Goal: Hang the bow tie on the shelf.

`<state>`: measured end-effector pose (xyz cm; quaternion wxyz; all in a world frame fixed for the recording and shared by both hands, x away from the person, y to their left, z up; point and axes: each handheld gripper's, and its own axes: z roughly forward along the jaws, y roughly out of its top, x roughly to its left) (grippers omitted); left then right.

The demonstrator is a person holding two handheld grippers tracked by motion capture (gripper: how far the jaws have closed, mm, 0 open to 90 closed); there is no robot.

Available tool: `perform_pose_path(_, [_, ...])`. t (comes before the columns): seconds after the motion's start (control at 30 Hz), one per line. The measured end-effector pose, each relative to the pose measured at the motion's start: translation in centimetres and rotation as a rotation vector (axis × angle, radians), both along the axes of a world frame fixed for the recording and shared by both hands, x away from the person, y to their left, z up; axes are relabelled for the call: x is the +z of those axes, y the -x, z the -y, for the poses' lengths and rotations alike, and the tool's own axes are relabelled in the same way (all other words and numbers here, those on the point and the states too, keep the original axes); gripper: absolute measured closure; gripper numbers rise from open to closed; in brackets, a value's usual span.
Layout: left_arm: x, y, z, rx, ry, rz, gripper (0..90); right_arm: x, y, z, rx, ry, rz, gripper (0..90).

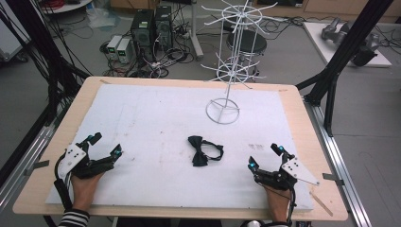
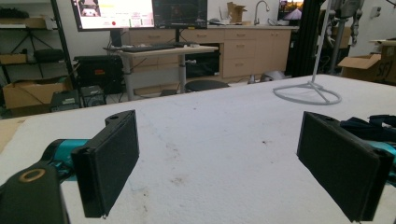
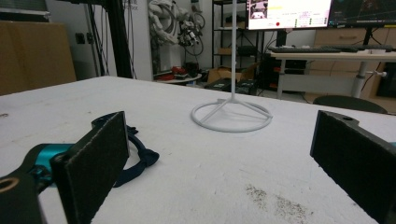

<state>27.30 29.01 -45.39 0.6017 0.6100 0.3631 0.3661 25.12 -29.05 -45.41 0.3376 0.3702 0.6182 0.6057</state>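
The bow tie (image 1: 204, 150) lies flat on the white sheet (image 1: 142, 123) that covers the worktop (image 1: 302, 142), near the middle and slightly toward the near edge. We note that it is black, with its bow part to the left and its strap looped out to the right. Nothing touches it.

We find the left hand-held gripper (image 1: 105, 144) resting at the near left of the sheet, well apart from the bow tie, with the person's hand (image 1: 86, 187) behind it and a striped sleeve (image 1: 74, 218) at the bottom edge. Its jaws stand spread wide, and in the left gripper view we see bare sheet between them (image 2: 219, 154); the bow tie (image 2: 369, 127) shows there at the far right, just behind the right-hand jaw.

We find the right hand-held gripper (image 1: 265, 156) at the near right of the sheet, also well apart from the bow tie. Its jaws are likewise spread wide and grip nothing. In the right gripper view (image 3: 219, 163) the strap of the bow tie (image 3: 137, 156) shows beside and partly behind the left-hand jaw, without touching it as far as we can tell.

A white wire rack (image 1: 231, 61) stands upright on the far right part of the sheet, beyond the bow tie, on a round ring base (image 1: 222, 112). We observe faint dark marks on the sheet near the middle (image 2: 180, 179). Beyond the worktop, computer cases (image 1: 151, 28) and a round stool (image 1: 246, 43) stand on the floor.
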Motion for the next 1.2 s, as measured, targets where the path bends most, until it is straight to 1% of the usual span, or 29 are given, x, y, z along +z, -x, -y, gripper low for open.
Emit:
perform_pose_path(0.2, [0.0, 0.0, 0.0, 0.000, -0.010, 0.001, 13.3, 0.0, 0.0, 0.1, -0.005, -0.008, -0.002, 3.6])
perform_pose_path(0.43, [0.0, 0.1, 0.0, 0.004, 0.000, 0.006, 13.3, 0.0, 0.0, 0.0, -0.020, -0.007, 0.002, 3.7])
perform_pose_path(0.5, [0.0, 0.1, 0.0, 0.002, 0.001, 0.005, 13.3, 0.0, 0.0, 0.0, -0.026, -0.009, 0.000, 3.7])
perform_pose_path(0.6, [0.0, 0.0, 0.0, 0.000, 0.001, 0.004, 13.3, 0.0, -0.1, 0.0, -0.037, -0.009, -0.018, 3.7])
perform_pose_path(0.63, [0.0, 0.1, 0.0, 0.001, -0.006, 0.006, 13.3, 0.1, -0.1, -0.1, -0.040, -0.008, -0.019, 3.7])
perform_pose_path(0.83, [0.0, 0.1, 0.0, 0.000, -0.006, 0.006, 13.3, 0.1, -0.1, -0.1, -0.043, -0.007, -0.022, 3.7])
perform_pose_path(0.9, [0.0, 0.1, 0.0, 0.001, -0.006, 0.006, 13.3, 0.2, -0.4, -0.2, -0.037, 0.004, -0.049, 3.7])
perform_pose_path(0.93, [0.0, 0.1, 0.0, 0.001, -0.003, 0.007, 13.3, 0.3, -0.6, -0.2, -0.031, 0.007, -0.070, 3.7])
perform_pose_path(0.97, [0.0, 0.1, 0.0, 0.001, -0.005, 0.006, 13.3, 0.3, -0.6, -0.2, -0.031, 0.007, -0.070, 3.7])
perform_pose_path(1.03, [0.0, 0.1, 0.0, 0.002, -0.001, 0.006, 13.3, 0.5, -1.0, -0.4, -0.018, 0.009, -0.104, 3.7])
perform_pose_path(1.1, [0.0, 0.1, 0.0, 0.003, -0.001, 0.006, 13.3, 1.2, -1.3, -0.9, -0.002, 0.023, -0.136, 3.9])
perform_pose_path(1.2, [0.0, 0.0, 0.0, 0.002, 0.001, 0.006, 13.3, 1.8, -1.7, -1.4, 0.013, 0.050, -0.154, 4.3])
